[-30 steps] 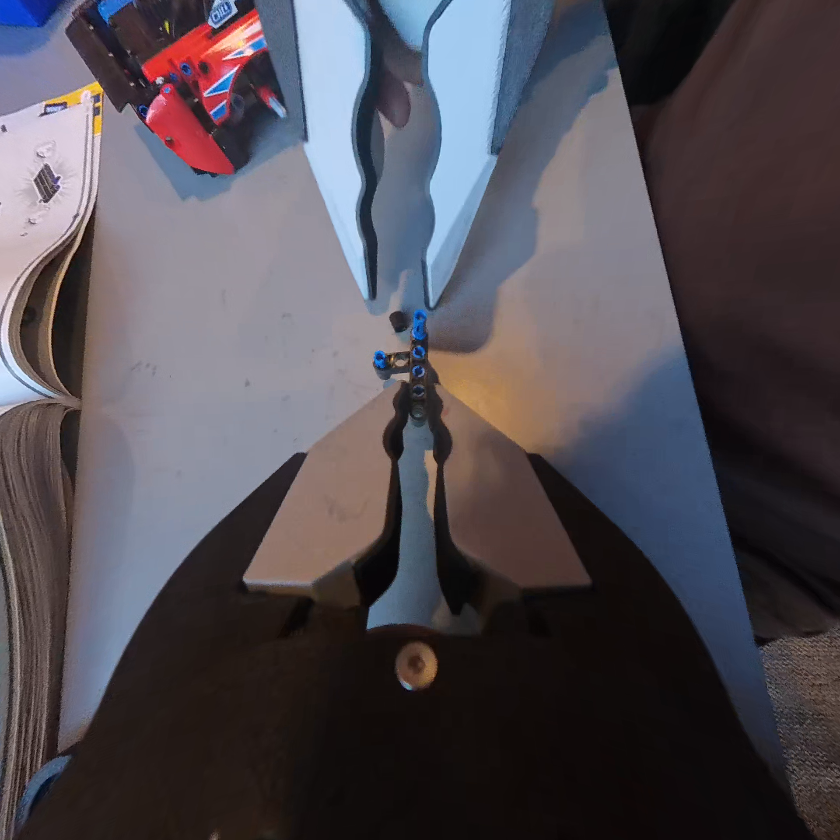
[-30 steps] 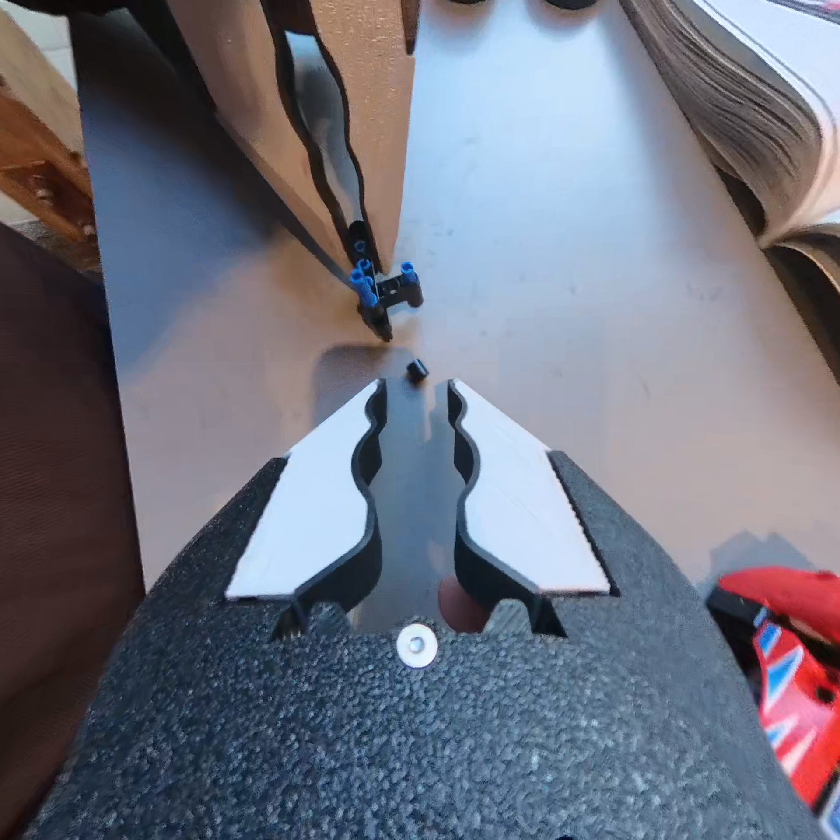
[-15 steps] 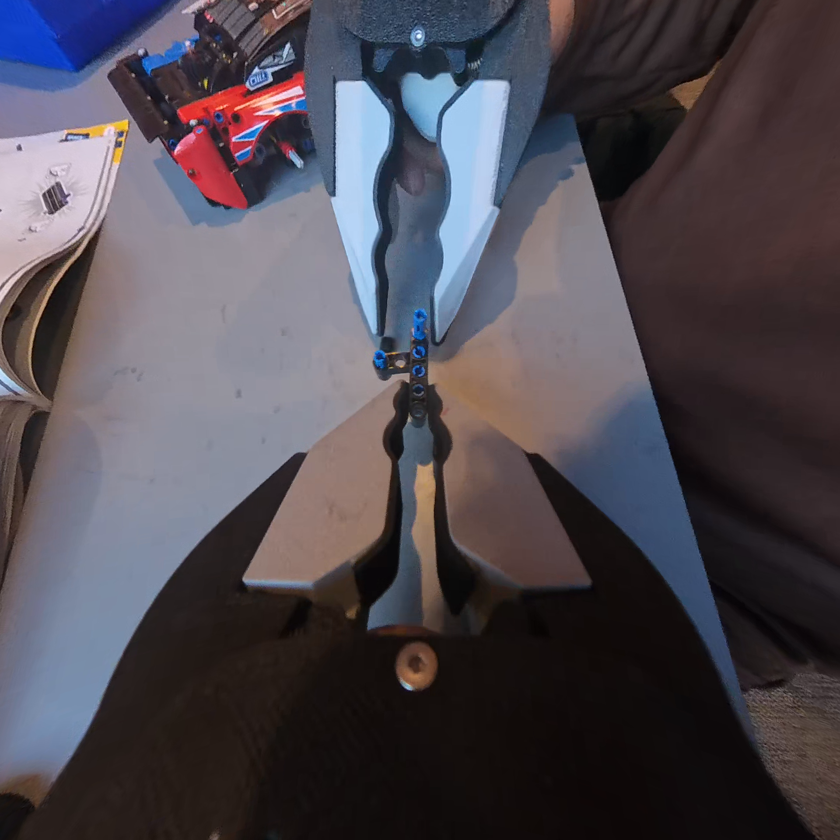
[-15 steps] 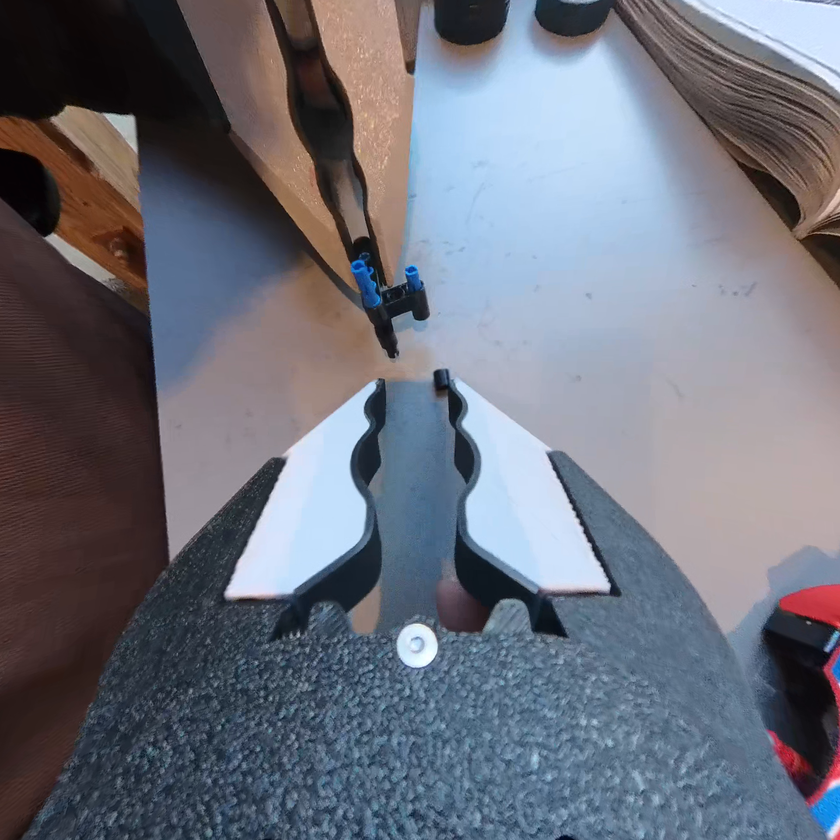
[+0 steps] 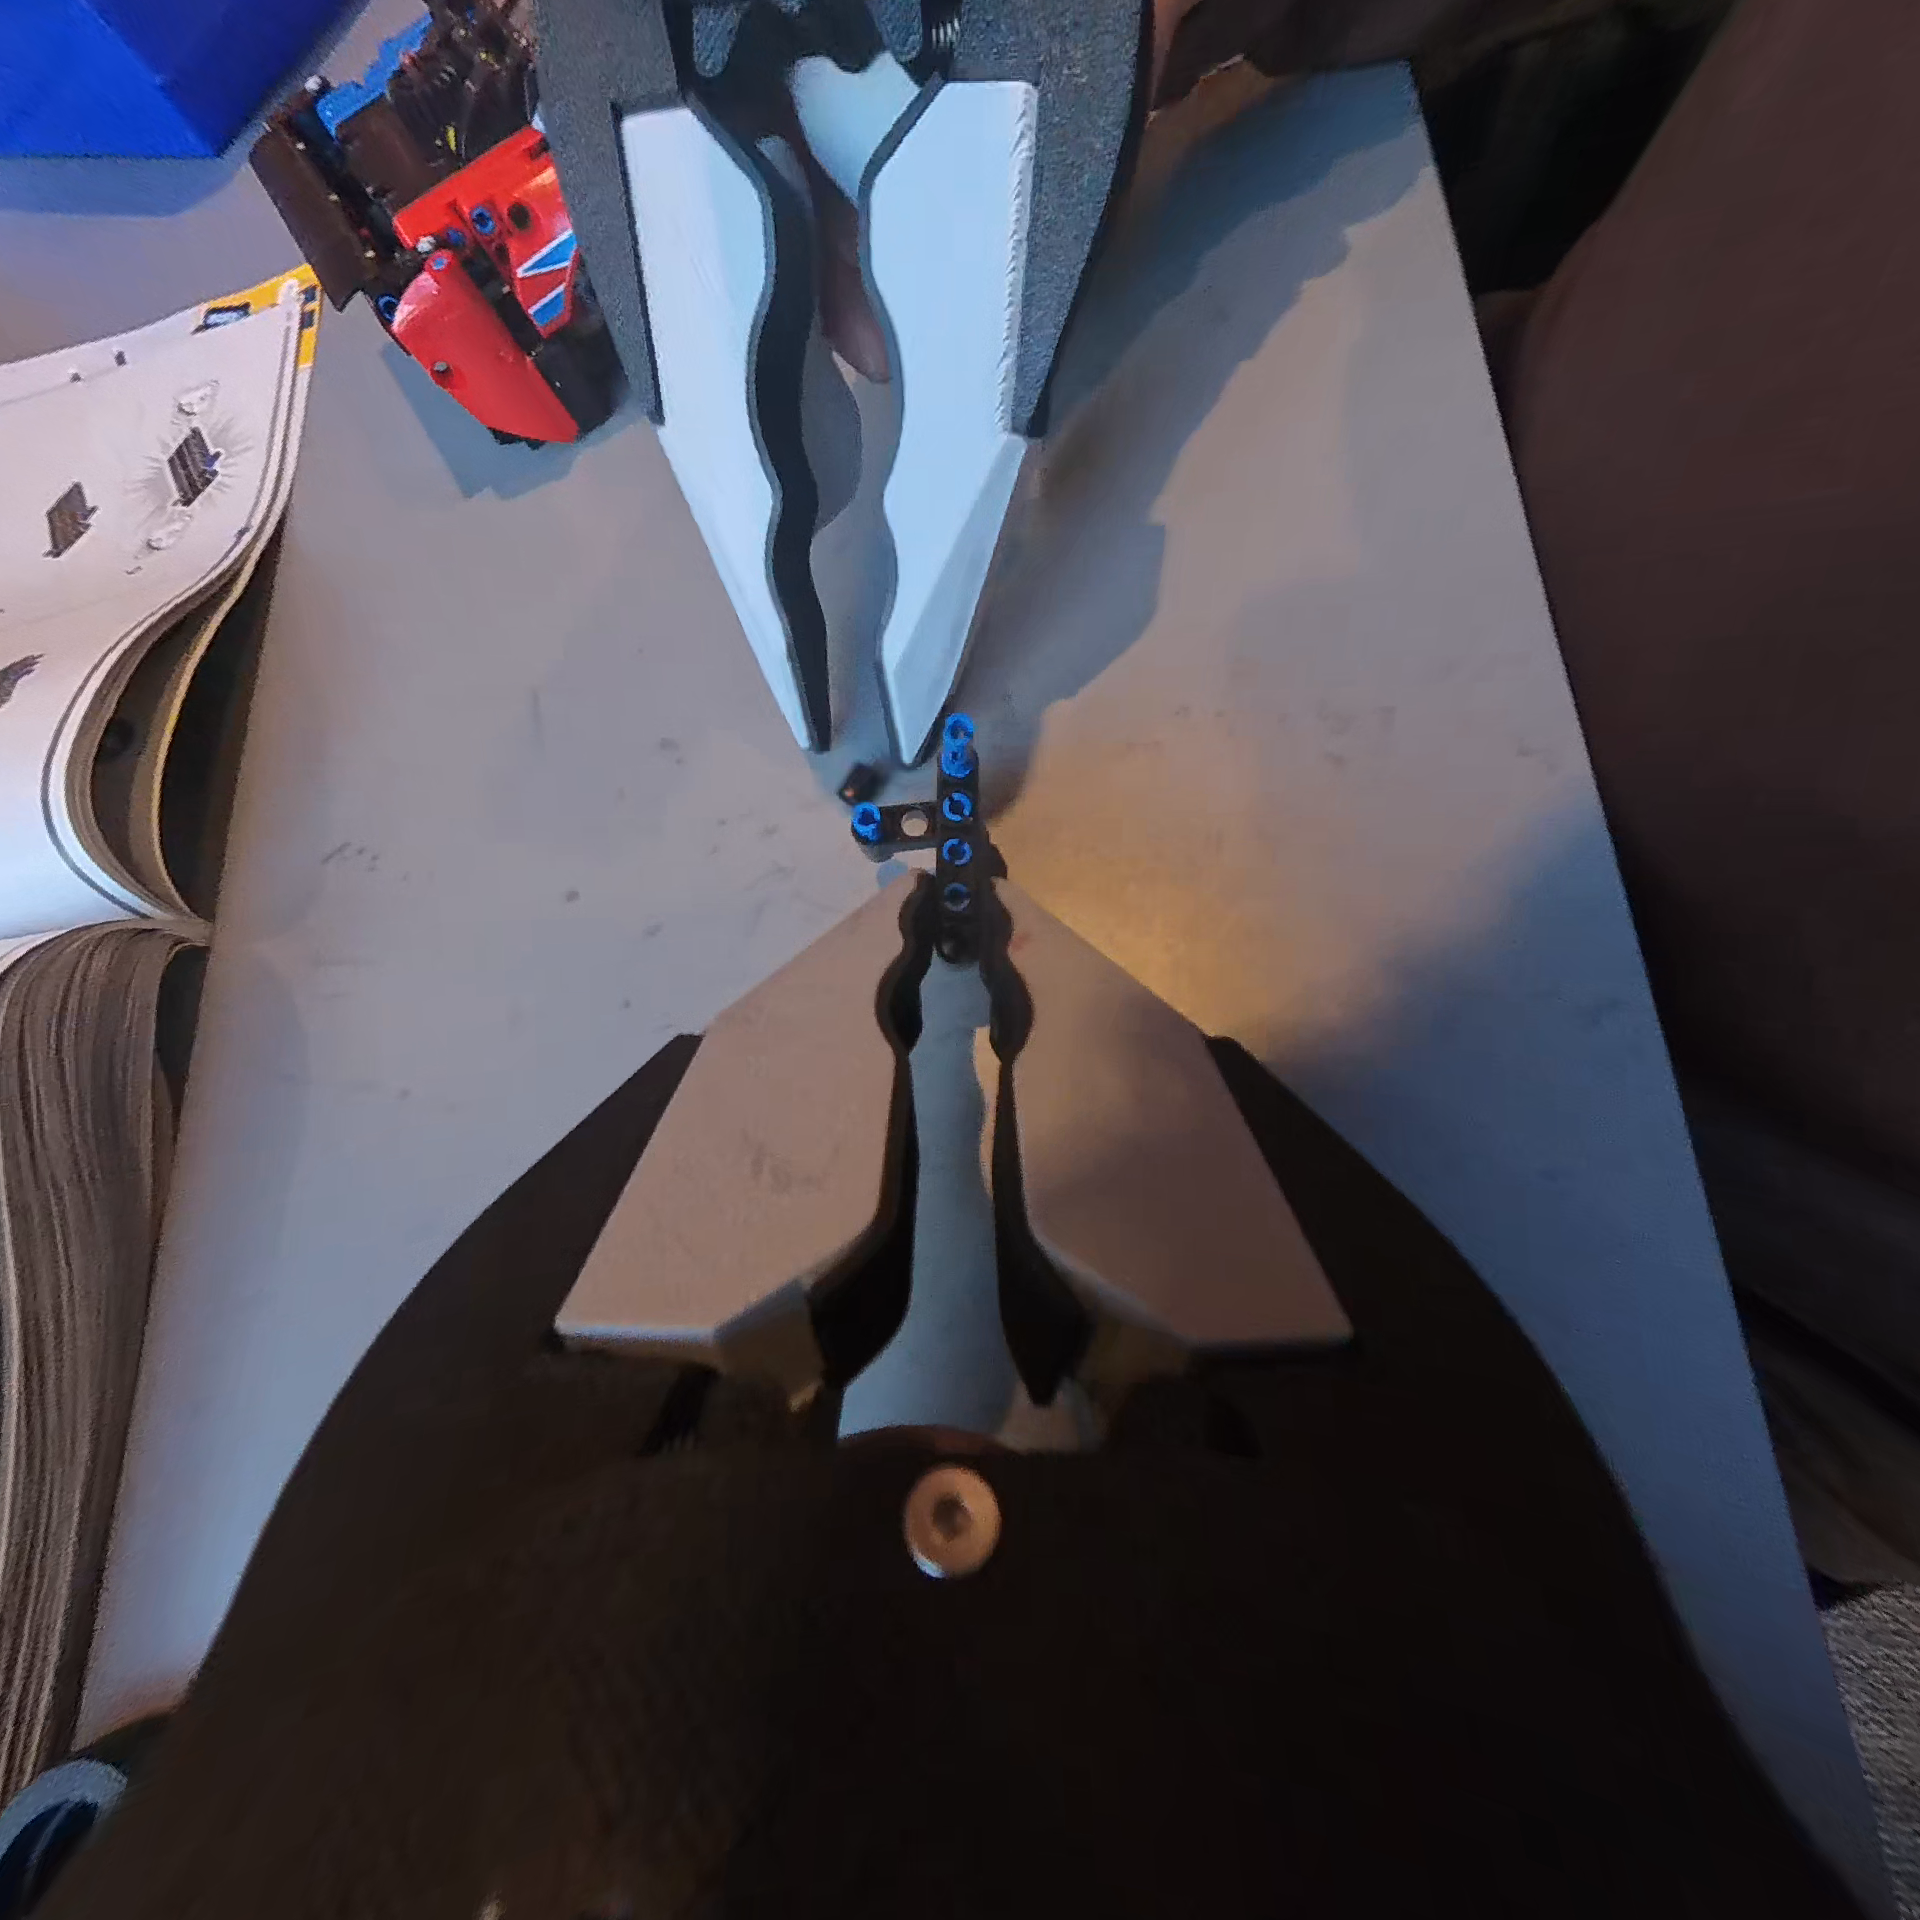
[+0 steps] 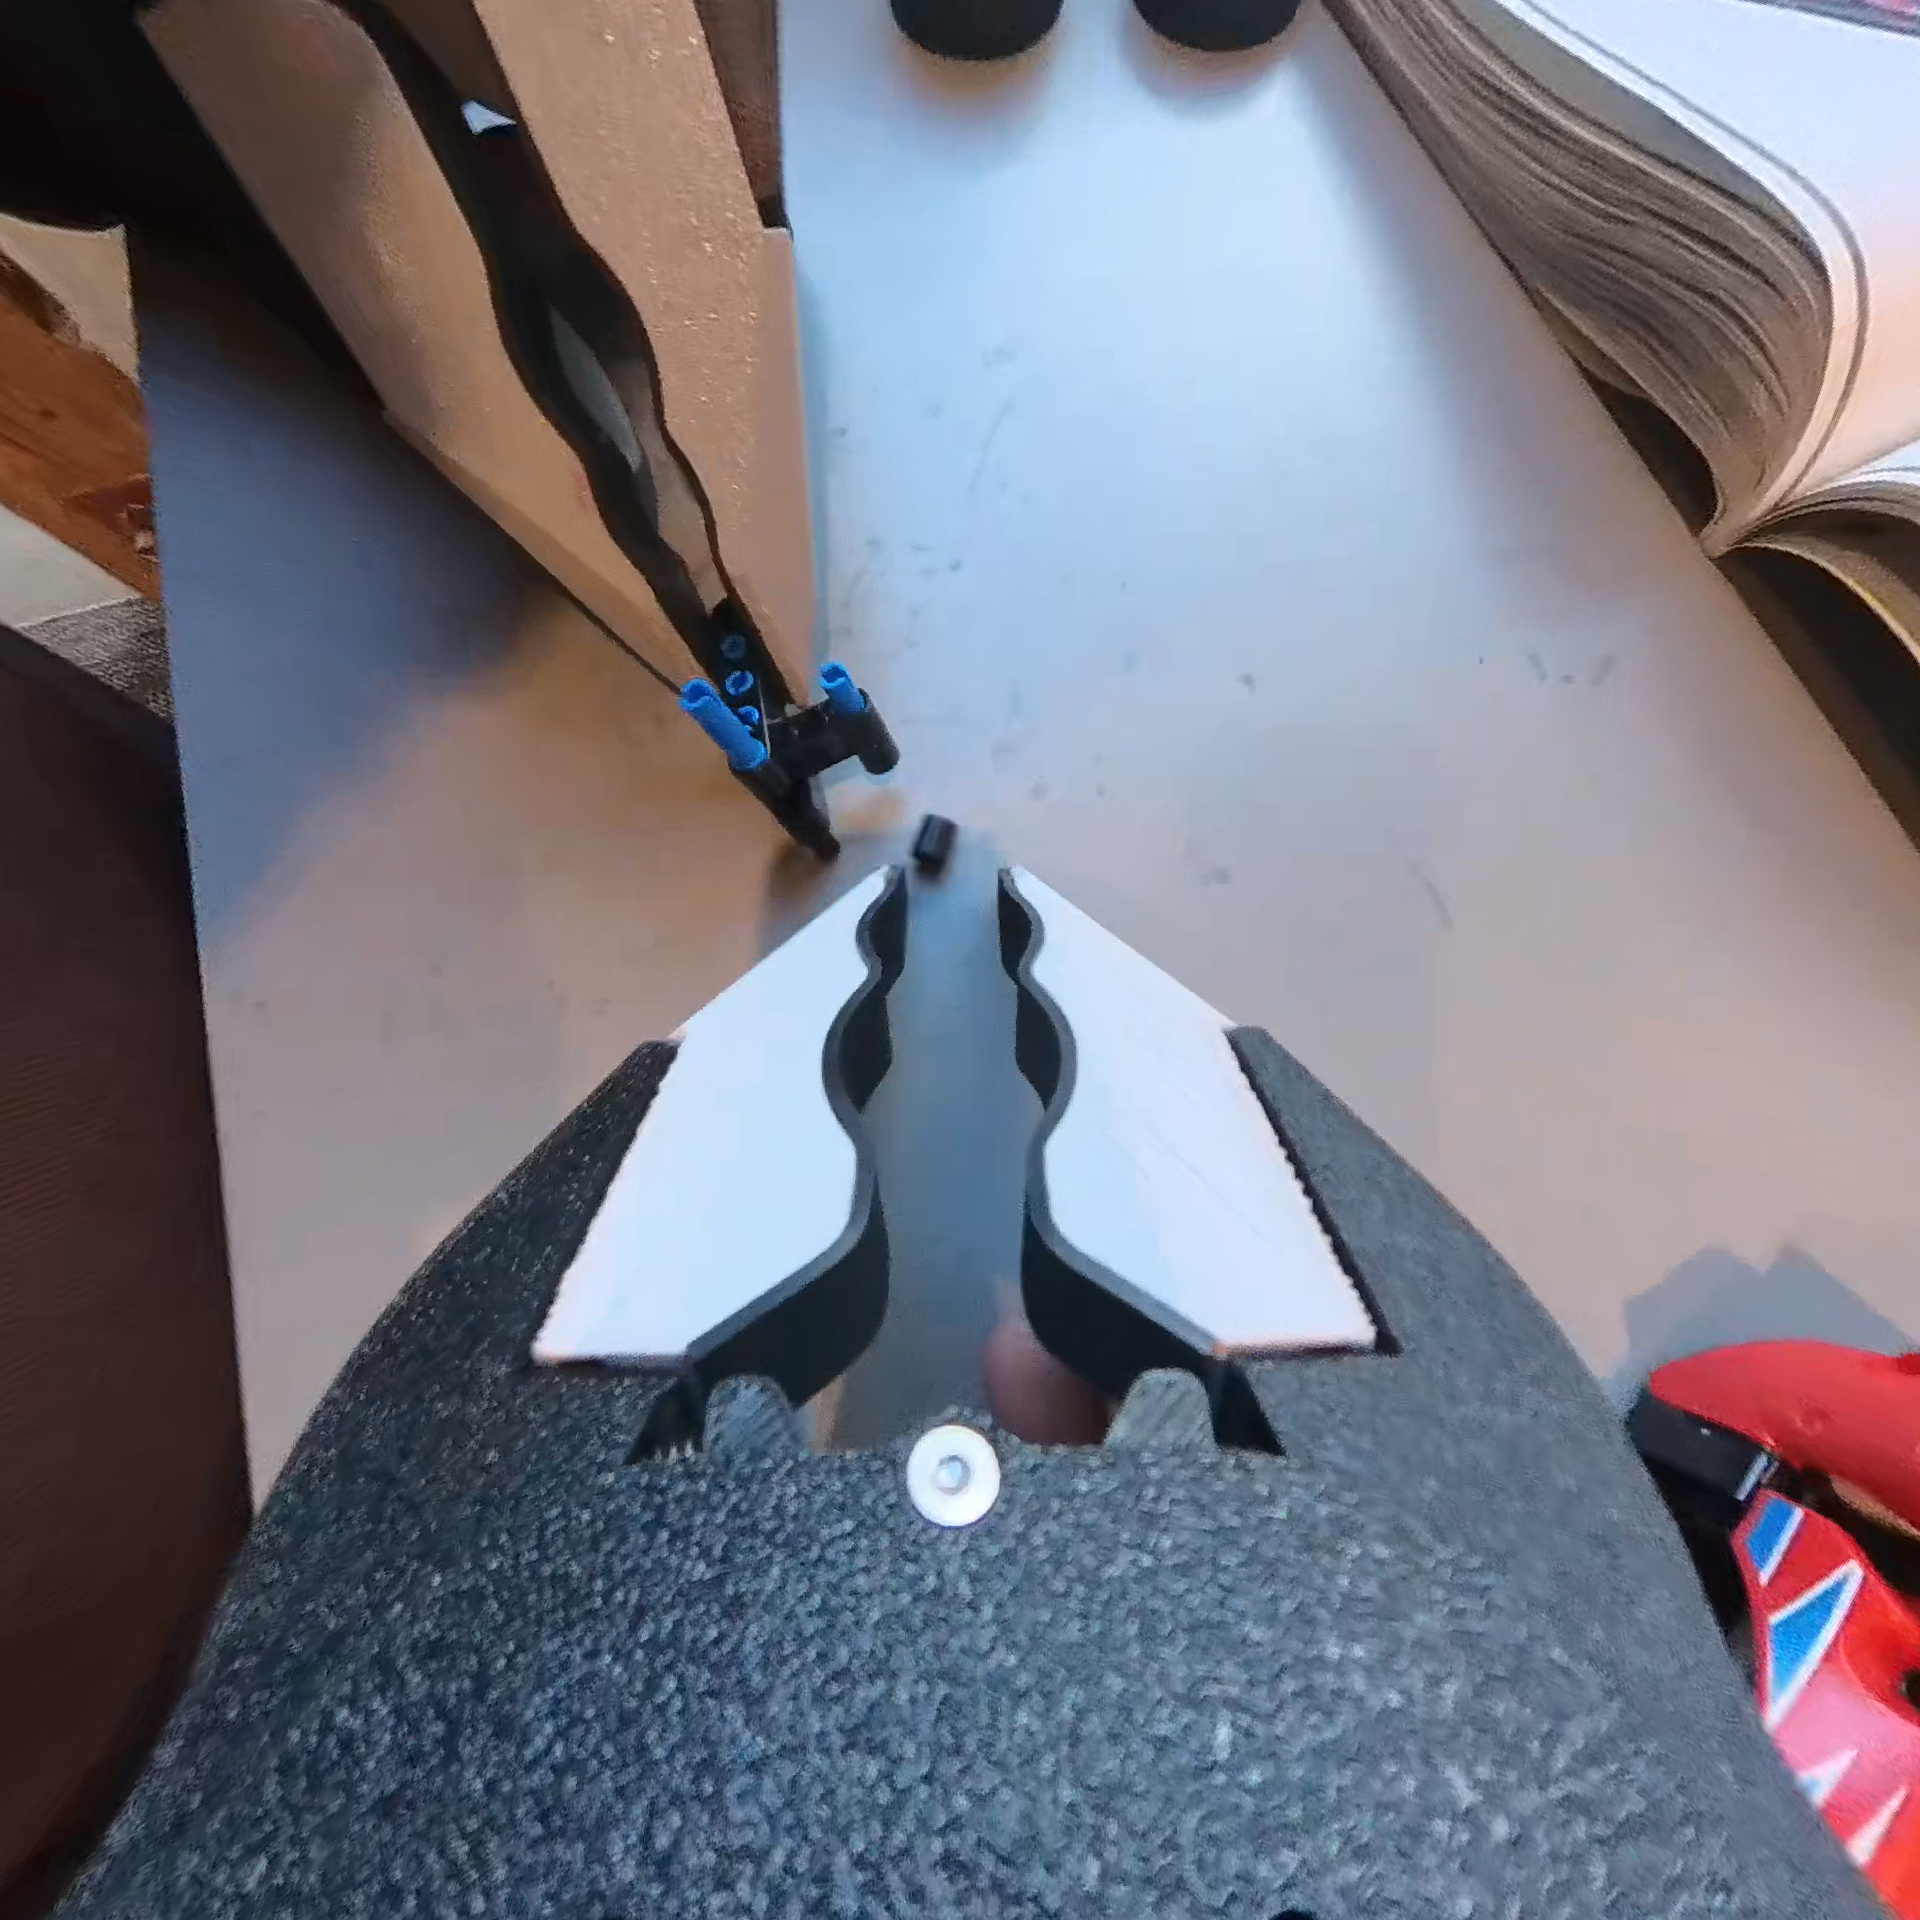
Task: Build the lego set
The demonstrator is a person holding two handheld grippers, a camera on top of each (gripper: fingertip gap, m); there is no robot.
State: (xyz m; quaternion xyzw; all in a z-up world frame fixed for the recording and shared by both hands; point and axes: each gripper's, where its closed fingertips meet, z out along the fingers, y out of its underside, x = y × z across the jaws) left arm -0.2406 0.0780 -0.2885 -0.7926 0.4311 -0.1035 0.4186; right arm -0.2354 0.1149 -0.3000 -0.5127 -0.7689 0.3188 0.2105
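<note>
On the grey table (image 5: 1247,727), your left gripper (image 5: 951,914) was closed on the lower end of a black T-shaped beam (image 5: 954,831) studded with blue pins (image 6: 717,722), holding it just above the surface. Your right gripper (image 6: 945,883) stood a little open and empty, its tips just short of a small black connector (image 6: 933,840) lying loose on the table beside the beam. To do this well, you needed to straddle that tiny piece squarely, close slowly so it would not squirt sideways, and keep the beam steady with its empty hole facing the incoming part.

Whether the connector touched the beam I could not tell. The red car model (image 5: 488,312) was cut off at the frame edge, and the instruction book (image 6: 1662,260) showed only partly.
</note>
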